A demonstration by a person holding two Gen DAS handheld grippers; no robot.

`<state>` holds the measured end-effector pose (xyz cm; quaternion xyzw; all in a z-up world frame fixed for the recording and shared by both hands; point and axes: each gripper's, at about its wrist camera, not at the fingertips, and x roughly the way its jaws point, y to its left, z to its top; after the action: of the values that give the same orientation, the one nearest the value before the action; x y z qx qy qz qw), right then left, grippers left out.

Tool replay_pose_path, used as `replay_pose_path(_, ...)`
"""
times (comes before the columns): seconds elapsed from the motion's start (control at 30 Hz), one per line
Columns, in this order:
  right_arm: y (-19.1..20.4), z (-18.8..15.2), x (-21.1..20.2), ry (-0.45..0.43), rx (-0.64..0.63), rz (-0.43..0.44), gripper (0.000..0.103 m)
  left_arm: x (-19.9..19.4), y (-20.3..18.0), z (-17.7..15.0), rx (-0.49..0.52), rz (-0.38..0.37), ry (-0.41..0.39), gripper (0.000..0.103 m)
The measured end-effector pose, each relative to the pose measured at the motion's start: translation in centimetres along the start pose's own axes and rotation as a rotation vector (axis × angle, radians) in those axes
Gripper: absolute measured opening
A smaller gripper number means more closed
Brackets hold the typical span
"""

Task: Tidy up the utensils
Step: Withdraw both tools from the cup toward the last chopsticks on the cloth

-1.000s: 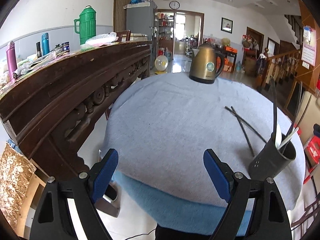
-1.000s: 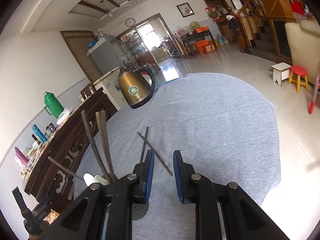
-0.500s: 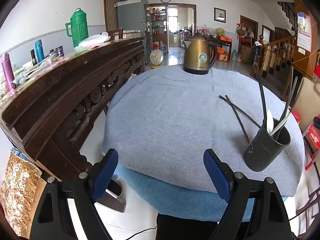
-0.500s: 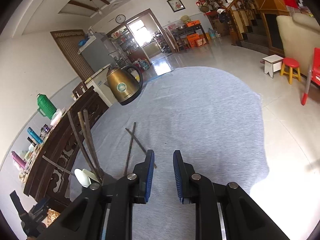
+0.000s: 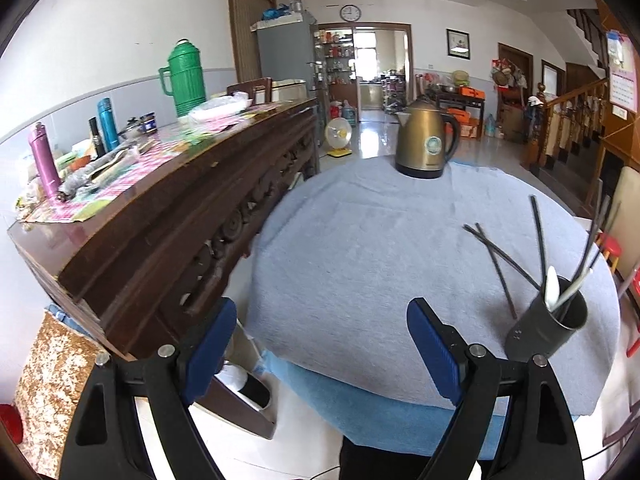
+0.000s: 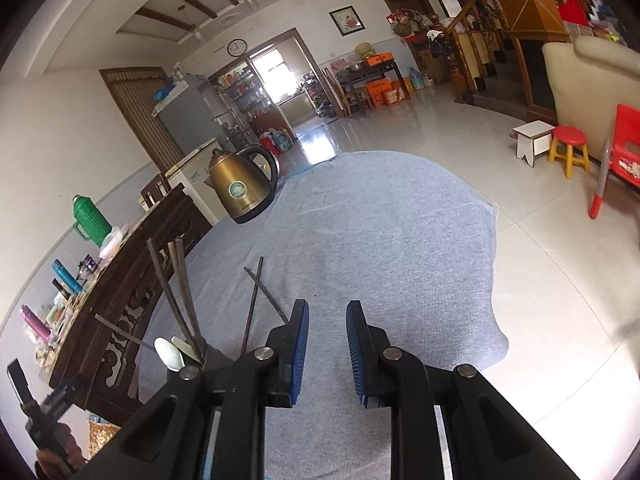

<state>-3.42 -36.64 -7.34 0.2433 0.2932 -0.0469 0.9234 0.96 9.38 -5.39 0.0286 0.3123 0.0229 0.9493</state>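
Note:
A dark utensil holder (image 5: 548, 330) stands near the table's right front edge with several chopsticks and white spoons (image 5: 553, 292) in it. Two dark chopsticks (image 5: 496, 256) lie crossed on the grey cloth just beyond it; they also show in the right wrist view (image 6: 256, 300). My left gripper (image 5: 320, 344) is wide open and empty, held off the table's near left edge. My right gripper (image 6: 327, 320) has a narrow gap between its blue pads and holds nothing, above the cloth to the right of the holder (image 6: 212, 356) and the loose chopsticks.
A brass kettle (image 5: 426, 146) stands at the table's far edge. A carved wooden sideboard (image 5: 180, 216) with a green thermos (image 5: 184, 78) and bottles runs along the left. Red stools (image 6: 570, 150) stand on the floor to the right.
Both grippers have drawn back and risen a little from the table. The left view has swung left, so the holder sits further right. Neither gripper's opening has changed.

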Motion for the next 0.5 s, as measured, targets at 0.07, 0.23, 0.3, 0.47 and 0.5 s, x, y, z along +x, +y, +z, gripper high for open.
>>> replay_pose_path(0.07,0.3,0.0,0.3,0.009,-0.002,-0.001,0.021,0.3,0.4,0.2,-0.009,0.0,0.015,0.087)
replay_pose_path(0.23,1.4,0.1,2.1,0.047,0.003,-0.007,0.021,2.3,1.6,0.2,-0.043,0.003,0.078,0.087)
replay_pose_path(0.3,2.2,0.0,3.2,0.062,-0.013,-0.013,0.021,3.1,1.9,0.0,-0.053,0.009,0.103,0.087)
replay_pose_path(0.47,3.9,-0.2,5.9,0.098,-0.02,-0.007,0.021,4.8,2.8,0.1,-0.074,0.012,0.14,0.087)
replay_pose_path(0.5,4.4,-0.2,6.4,0.105,-0.026,-0.01,0.021,5.0,2.9,0.1,-0.076,0.013,0.146,0.087)
